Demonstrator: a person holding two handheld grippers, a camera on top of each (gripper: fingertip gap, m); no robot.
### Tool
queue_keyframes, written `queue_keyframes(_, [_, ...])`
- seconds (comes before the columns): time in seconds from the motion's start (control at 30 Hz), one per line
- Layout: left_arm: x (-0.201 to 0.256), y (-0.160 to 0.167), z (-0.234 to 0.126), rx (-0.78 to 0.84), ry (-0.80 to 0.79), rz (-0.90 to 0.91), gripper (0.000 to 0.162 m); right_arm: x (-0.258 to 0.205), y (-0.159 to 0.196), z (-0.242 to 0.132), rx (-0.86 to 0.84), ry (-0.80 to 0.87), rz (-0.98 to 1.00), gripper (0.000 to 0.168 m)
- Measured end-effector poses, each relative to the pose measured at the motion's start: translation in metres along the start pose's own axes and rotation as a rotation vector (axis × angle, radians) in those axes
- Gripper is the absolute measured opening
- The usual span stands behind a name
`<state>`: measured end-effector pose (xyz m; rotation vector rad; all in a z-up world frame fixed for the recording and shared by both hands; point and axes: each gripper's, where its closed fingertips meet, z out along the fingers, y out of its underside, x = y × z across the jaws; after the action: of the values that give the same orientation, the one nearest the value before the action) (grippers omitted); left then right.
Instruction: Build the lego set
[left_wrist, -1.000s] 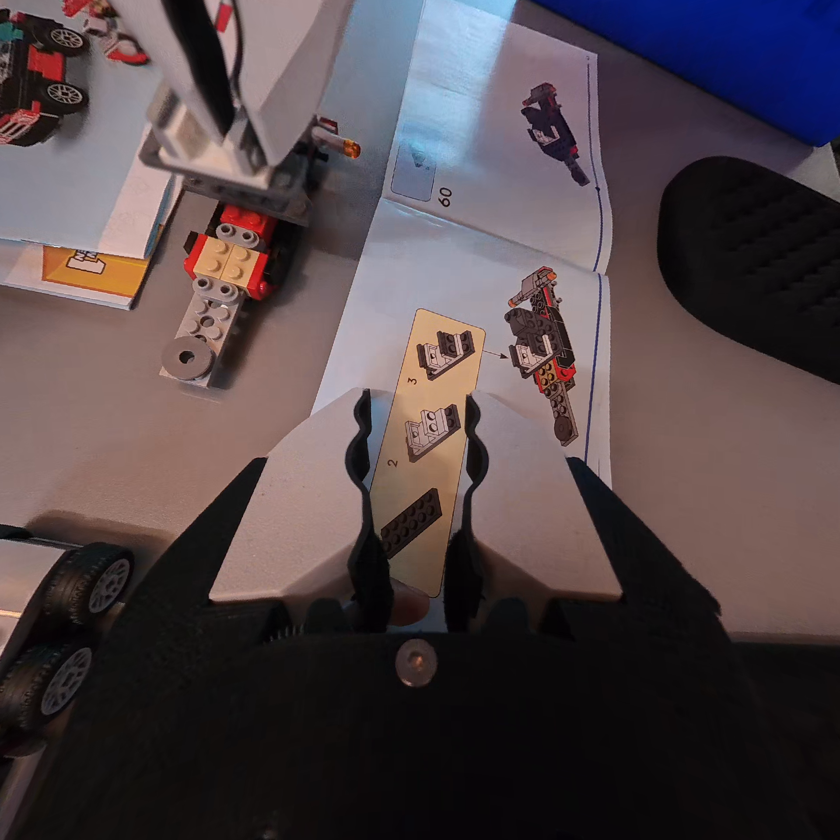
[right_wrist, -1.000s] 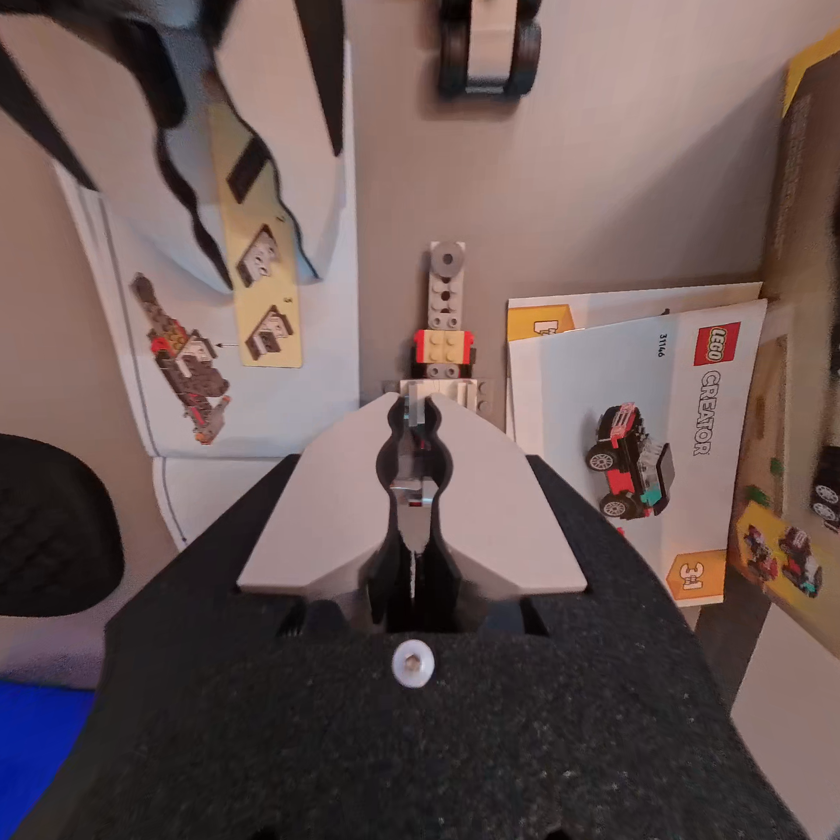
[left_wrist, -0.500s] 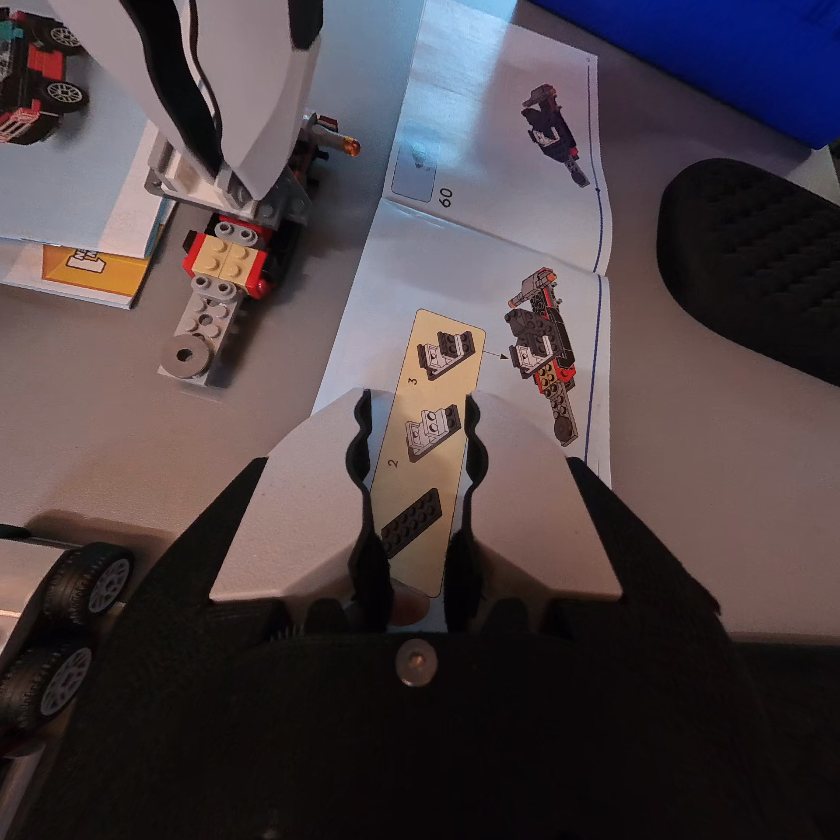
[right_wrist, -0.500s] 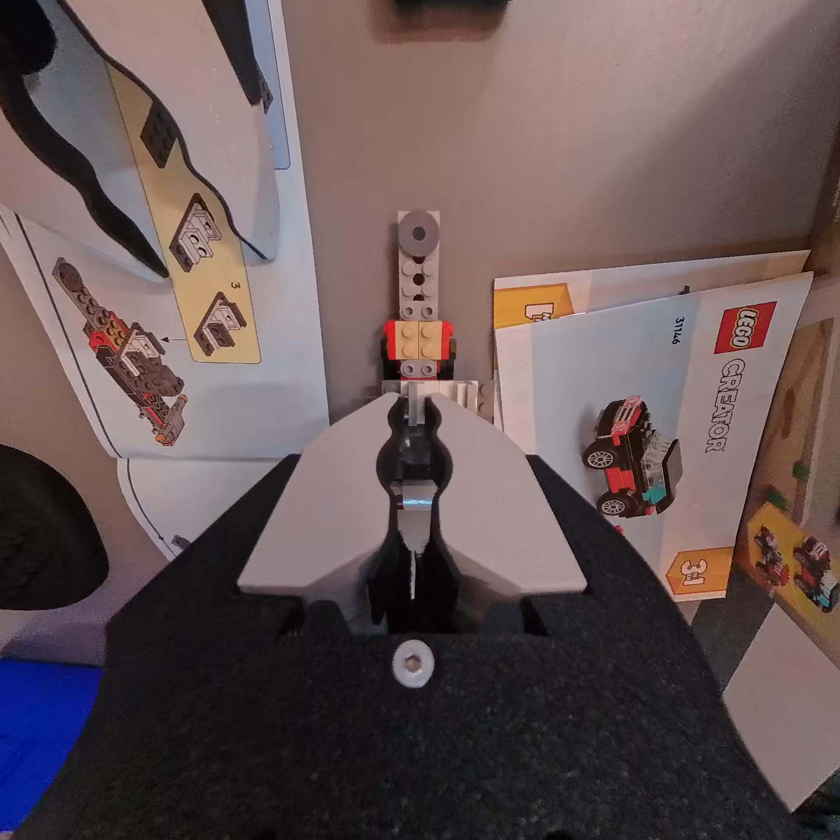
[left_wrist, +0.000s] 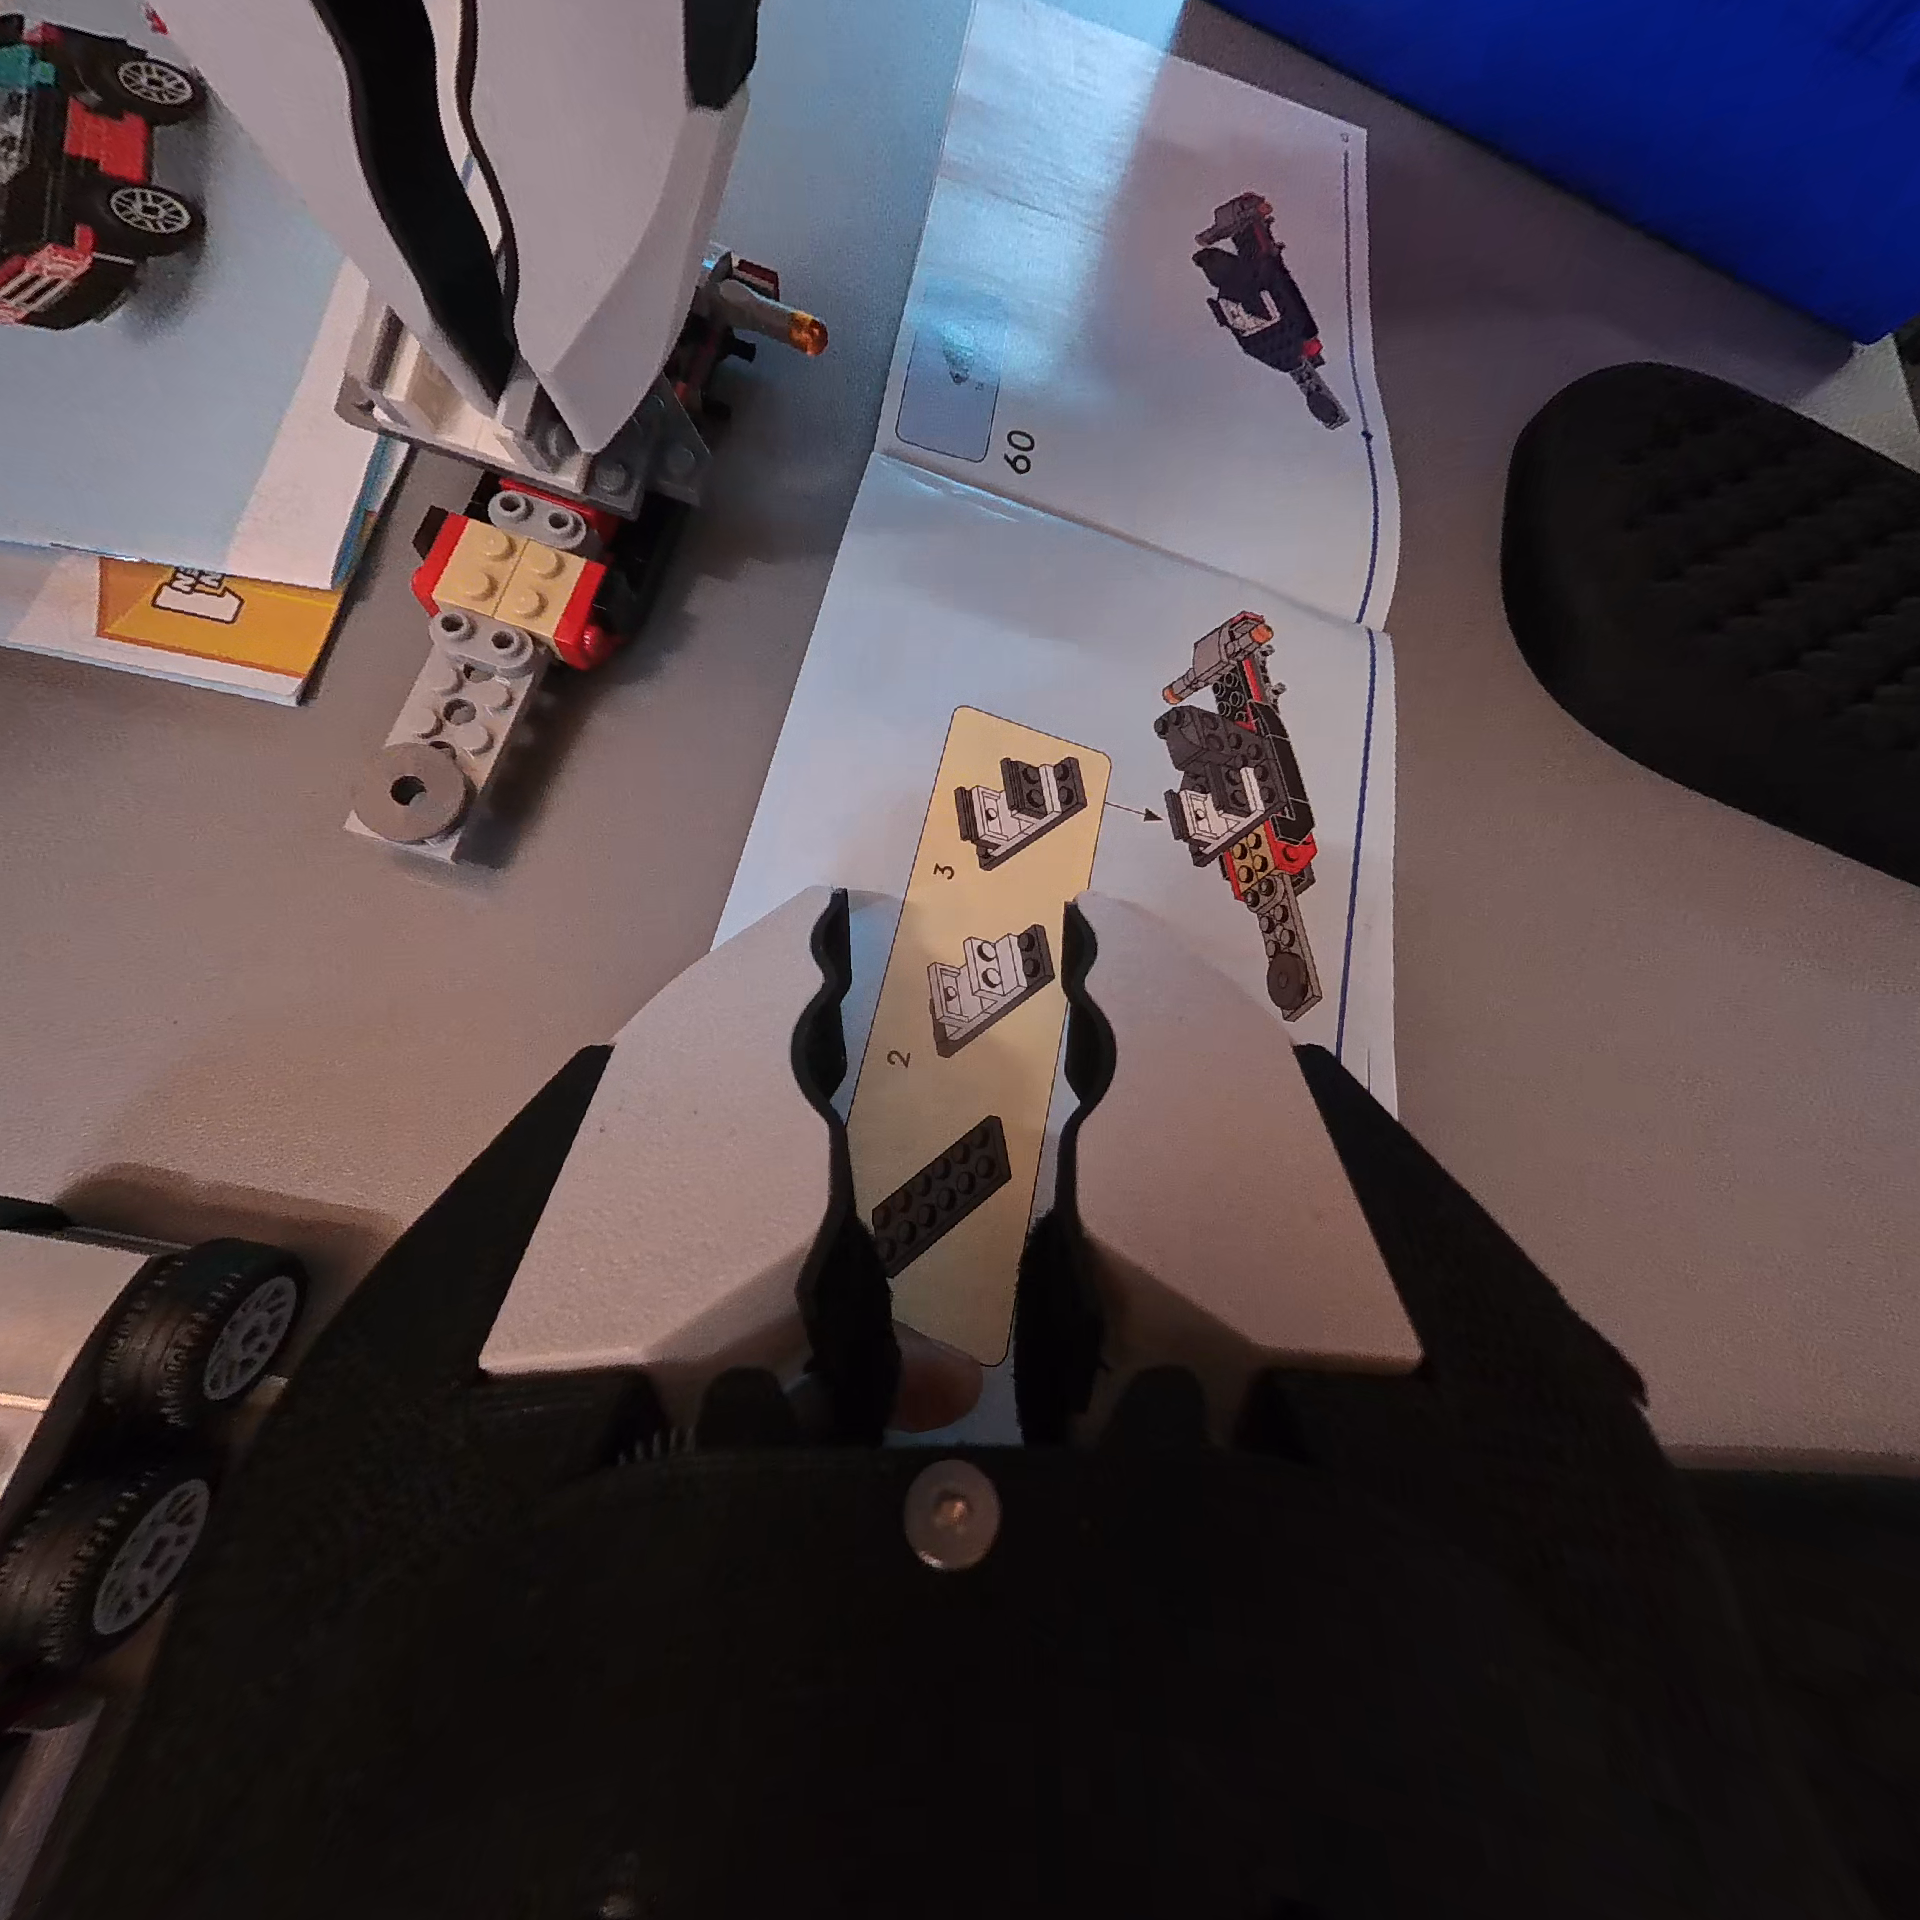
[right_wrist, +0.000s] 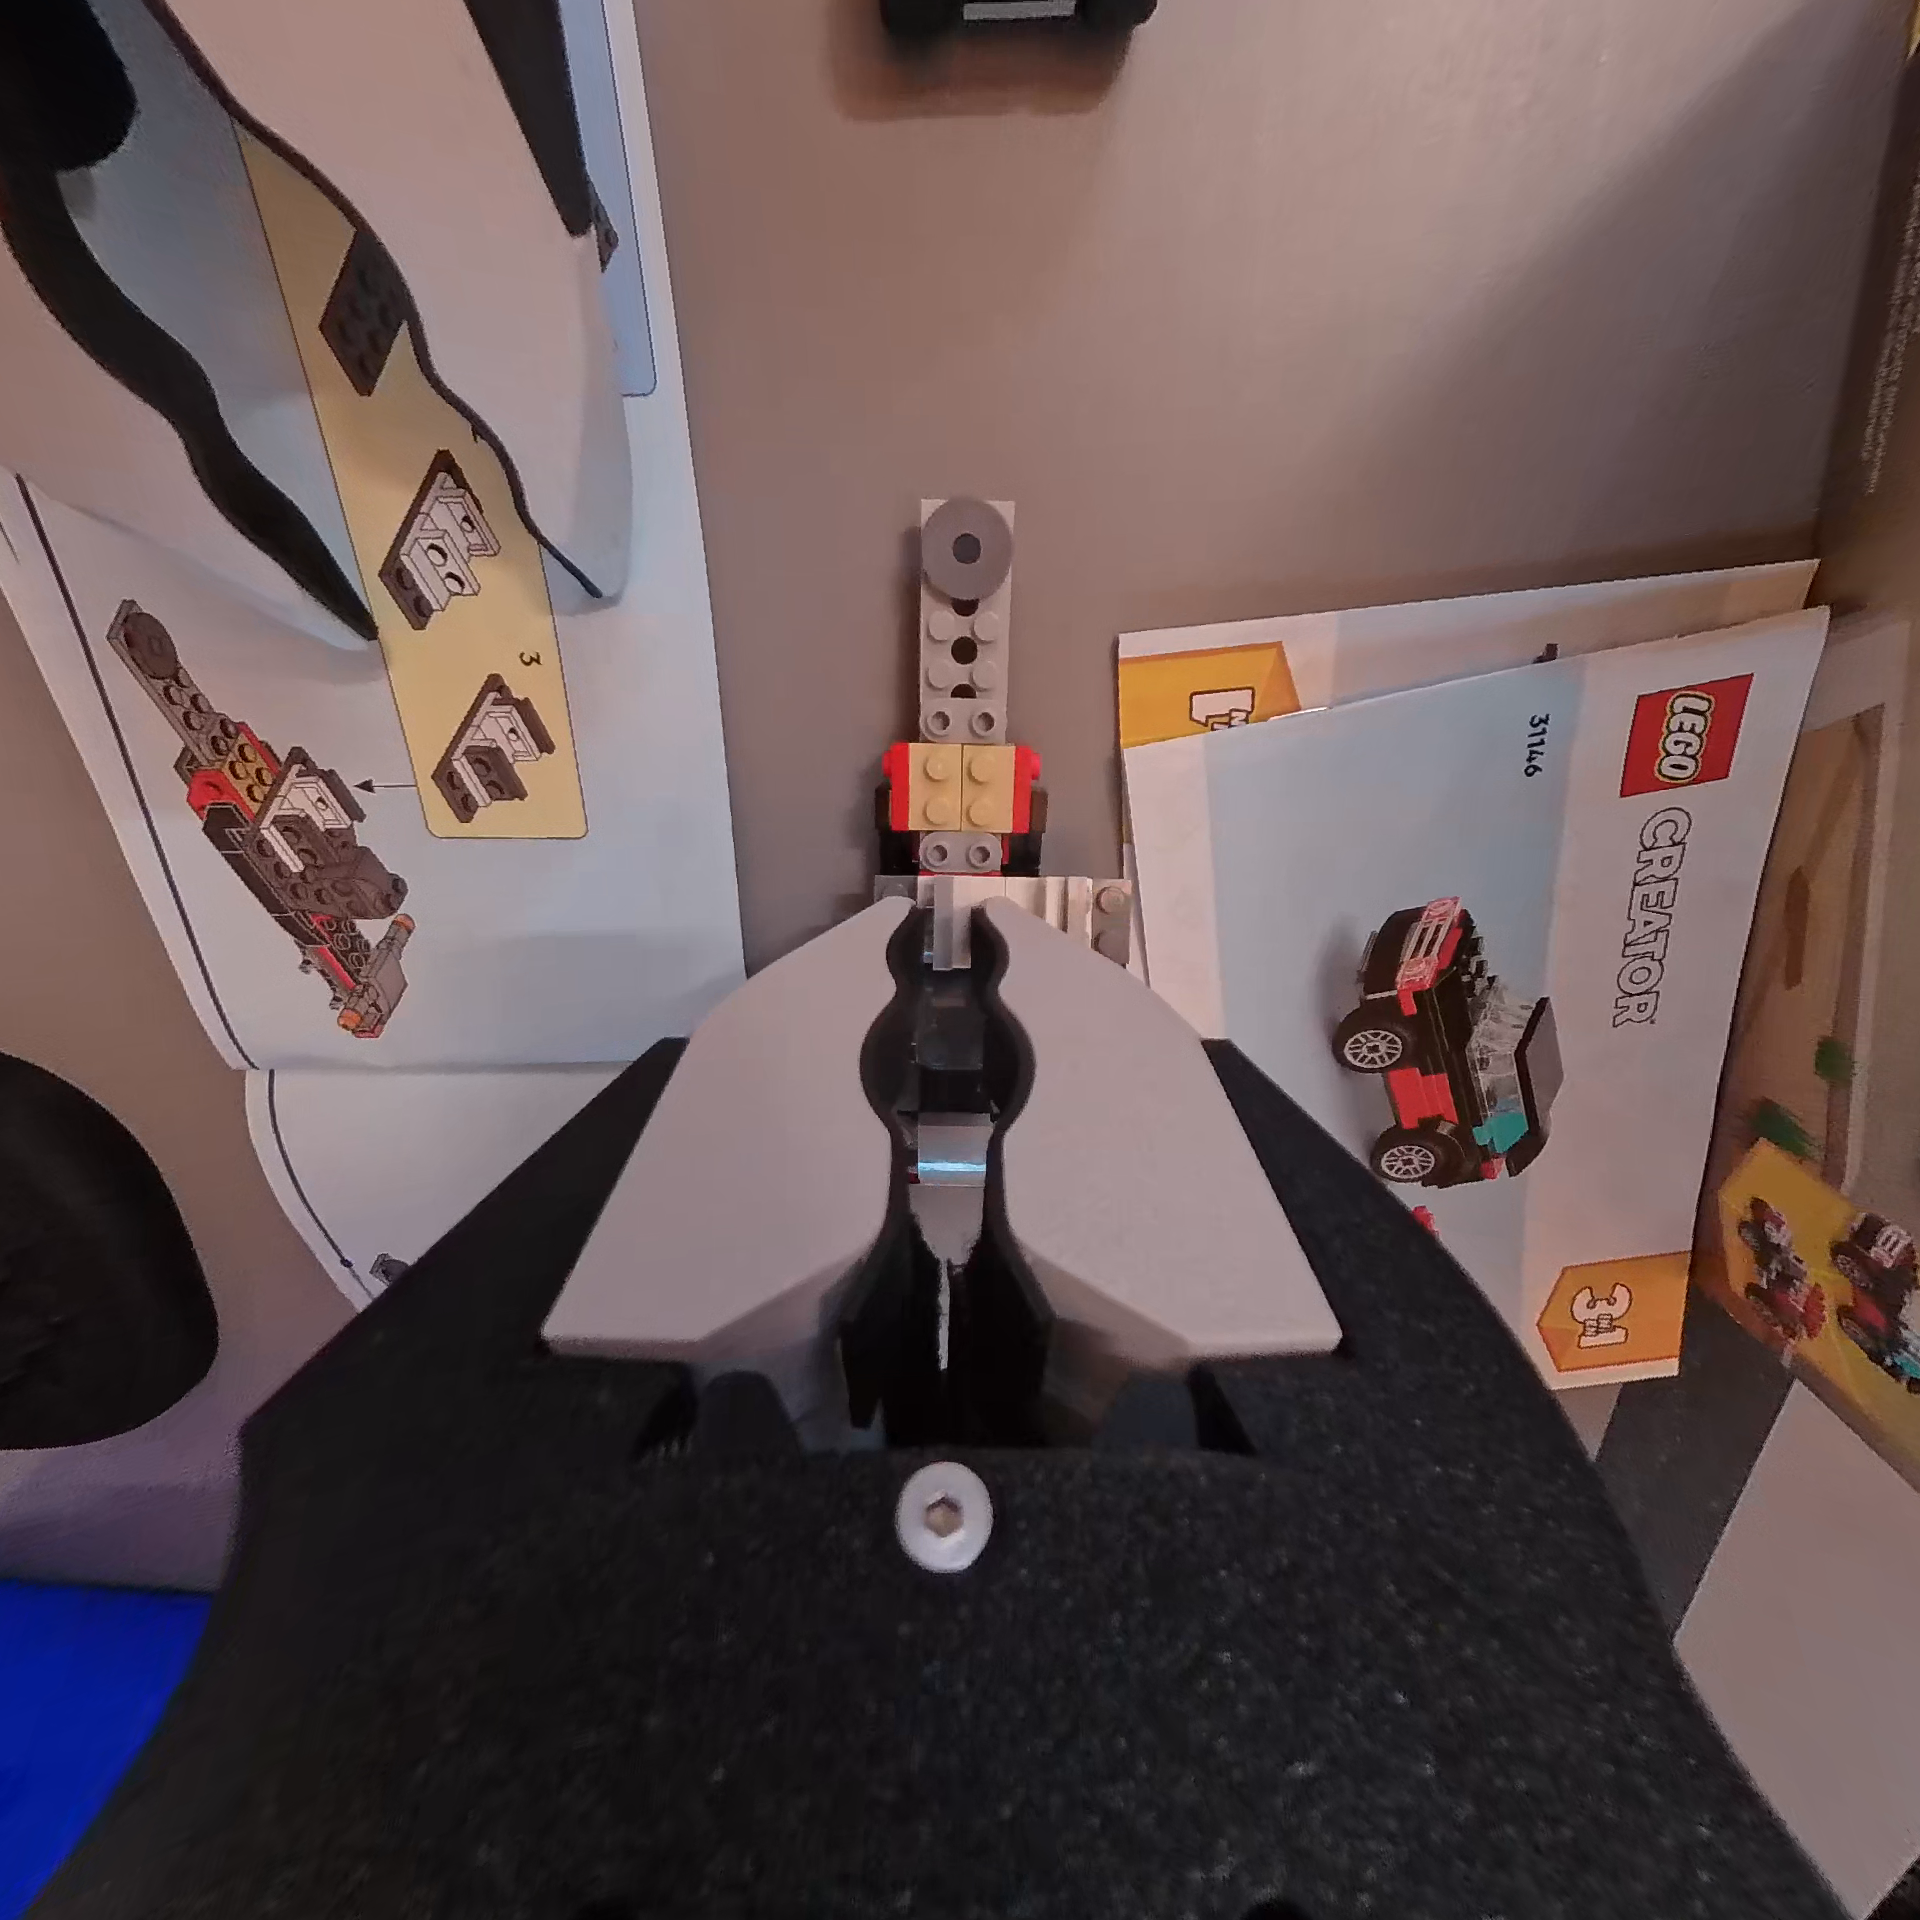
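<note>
The partly built lego model (left_wrist: 488, 623), red, tan and grey with a long grey plate ending in a round disc, lies on the grey table. It shows in the right wrist view (right_wrist: 961, 769) straight ahead of the fingers. My right gripper (right_wrist: 951, 914) is shut on the grey and white pieces at the model's rear end. In the left wrist view this gripper (left_wrist: 540, 416) comes down steeply from the top left. My left gripper (left_wrist: 951, 914) is open and empty above the open instruction booklet (left_wrist: 1039, 582). It also shows in the right wrist view (right_wrist: 483, 613).
Closed booklets (right_wrist: 1403, 935) lie beside the model. A white piece with black wheels (left_wrist: 135, 1382) sits at the lower left of the left wrist view. A black textured pad (left_wrist: 1714, 603) and a blue bin (left_wrist: 1662, 125) lie beyond the open booklet. A cardboard box (right_wrist: 1860, 1039) stands at the right. My hands' fingertips stand some 11 centimeters from each other.
My right gripper has tilted steeper and shifted over the model's rear end. The model has barely moved. My left gripper has stayed open and still over the booklet.
</note>
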<state>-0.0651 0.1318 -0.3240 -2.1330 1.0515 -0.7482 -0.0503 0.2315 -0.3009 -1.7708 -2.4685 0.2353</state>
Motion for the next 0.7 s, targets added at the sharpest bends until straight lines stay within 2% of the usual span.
queue_keyframes(0.7, [0.0000, -0.0001, 0.0002, 0.000, 0.000, -0.003, 0.038, -0.0010, -0.0024, -0.0005, 0.053, 0.023, -0.018, 0.008])
